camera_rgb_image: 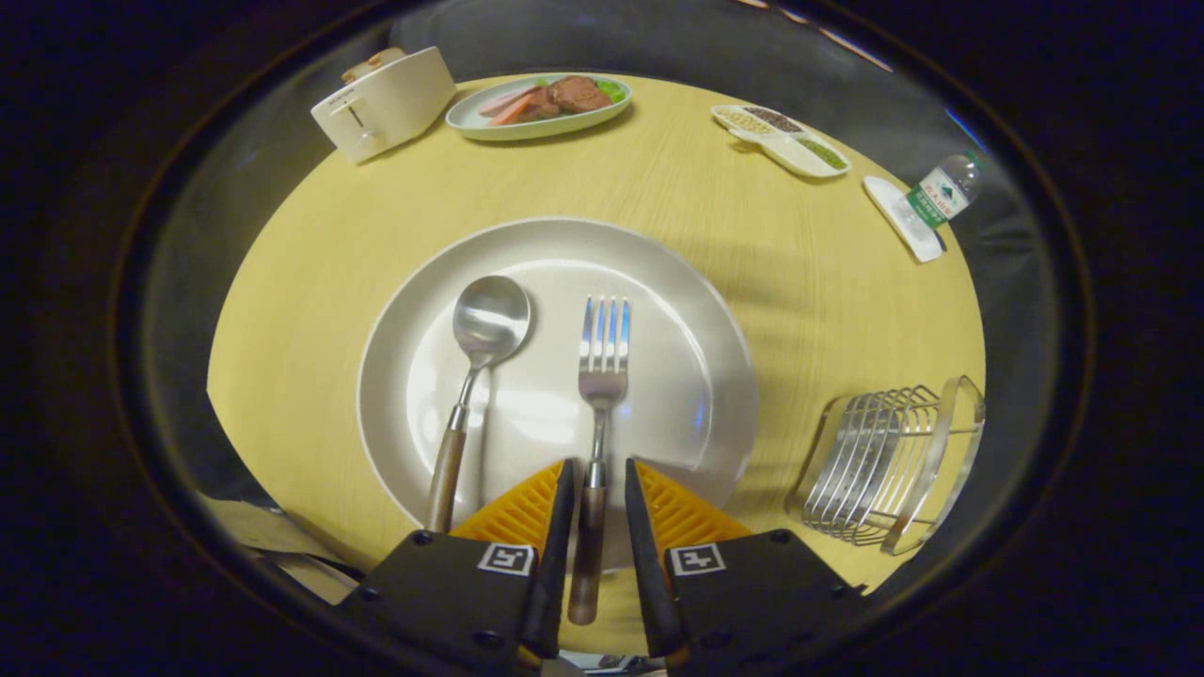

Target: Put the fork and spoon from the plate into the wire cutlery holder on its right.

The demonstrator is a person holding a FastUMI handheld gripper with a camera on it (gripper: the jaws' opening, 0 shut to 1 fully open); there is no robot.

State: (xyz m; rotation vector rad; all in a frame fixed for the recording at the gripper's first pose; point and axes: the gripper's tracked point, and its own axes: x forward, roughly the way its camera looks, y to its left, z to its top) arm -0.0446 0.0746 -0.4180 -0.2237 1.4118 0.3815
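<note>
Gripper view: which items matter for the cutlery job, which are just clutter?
Job:
- fork, handle between the gripper fingers, a gap each side
- spoon, beside it on the plate
- wire cutlery holder, right of the plate

Clutter:
- toaster
- dish of food
- divided condiment tray
- water bottle

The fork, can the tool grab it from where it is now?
Probably yes. The fork lies on the plate with its handle already between the open tool's fingers, and nothing blocks it. The fingers do not look pressed on it yet.
</note>
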